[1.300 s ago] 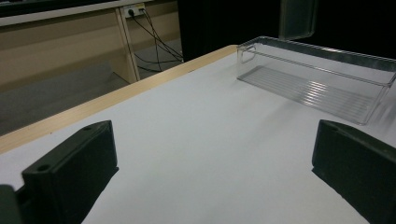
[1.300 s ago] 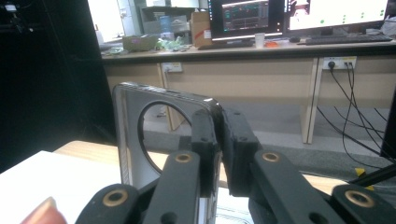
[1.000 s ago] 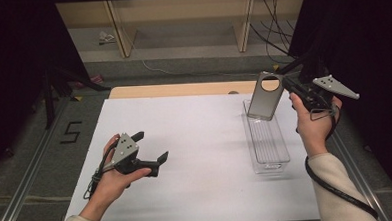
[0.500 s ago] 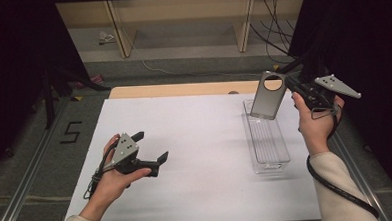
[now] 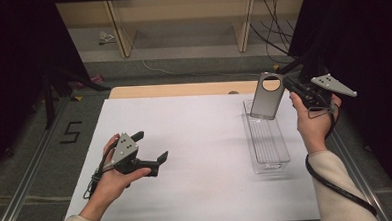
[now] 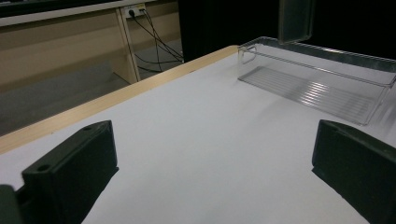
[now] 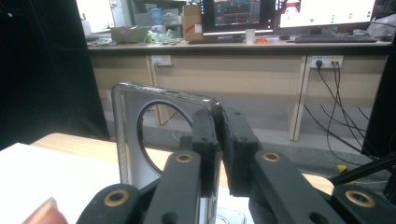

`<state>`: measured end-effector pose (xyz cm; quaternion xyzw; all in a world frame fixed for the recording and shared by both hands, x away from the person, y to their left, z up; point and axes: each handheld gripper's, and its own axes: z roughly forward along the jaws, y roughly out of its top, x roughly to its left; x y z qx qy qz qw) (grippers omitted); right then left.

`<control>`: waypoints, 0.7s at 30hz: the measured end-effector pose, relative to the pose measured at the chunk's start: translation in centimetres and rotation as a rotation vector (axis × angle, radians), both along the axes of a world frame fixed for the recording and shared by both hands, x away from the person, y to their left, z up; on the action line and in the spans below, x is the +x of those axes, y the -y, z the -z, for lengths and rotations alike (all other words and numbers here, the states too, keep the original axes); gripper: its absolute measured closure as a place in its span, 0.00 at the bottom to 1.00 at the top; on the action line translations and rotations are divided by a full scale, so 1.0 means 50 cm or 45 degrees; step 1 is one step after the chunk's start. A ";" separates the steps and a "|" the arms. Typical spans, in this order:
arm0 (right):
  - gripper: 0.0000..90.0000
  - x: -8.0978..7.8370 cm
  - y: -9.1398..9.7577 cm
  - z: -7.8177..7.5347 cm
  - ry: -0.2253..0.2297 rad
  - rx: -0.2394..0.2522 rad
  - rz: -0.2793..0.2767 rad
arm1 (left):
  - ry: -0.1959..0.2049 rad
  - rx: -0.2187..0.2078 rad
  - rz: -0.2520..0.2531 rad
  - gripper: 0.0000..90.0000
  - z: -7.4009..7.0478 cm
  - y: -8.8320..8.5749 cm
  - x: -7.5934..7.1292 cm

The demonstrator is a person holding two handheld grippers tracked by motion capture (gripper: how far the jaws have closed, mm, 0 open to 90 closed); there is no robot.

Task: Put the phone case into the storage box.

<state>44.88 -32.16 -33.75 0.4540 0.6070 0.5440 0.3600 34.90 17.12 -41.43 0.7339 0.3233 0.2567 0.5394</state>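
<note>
A translucent grey phone case (image 5: 267, 101) with a round camera hole hangs tilted over the far end of a clear plastic tray (image 5: 271, 164). My right gripper (image 5: 287, 85) is shut on the case's upper right edge. In the right gripper view, the black pads (image 7: 205, 133) pinch the case (image 7: 128, 161) by its rim. My left gripper (image 5: 151, 146) rests low over the white table at the front left, open, with nothing between its jaws. In the left gripper view the tray (image 6: 317, 70) lies ahead to the right of that gripper (image 6: 215, 158), with the case (image 6: 296, 18) above it.
A white mat (image 5: 200, 140) covers the table, with a wooden strip (image 5: 173, 90) along the far edge. Metal rails run down both sides. Shelf legs (image 5: 118, 29) and cables (image 5: 275, 22) lie beyond the table. A "5" (image 5: 71, 132) marks the floor at the left.
</note>
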 end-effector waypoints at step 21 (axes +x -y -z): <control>0.94 0.015 -0.005 0.003 0.008 -0.035 0.012 | -0.001 0.001 -0.001 0.00 0.000 0.001 0.000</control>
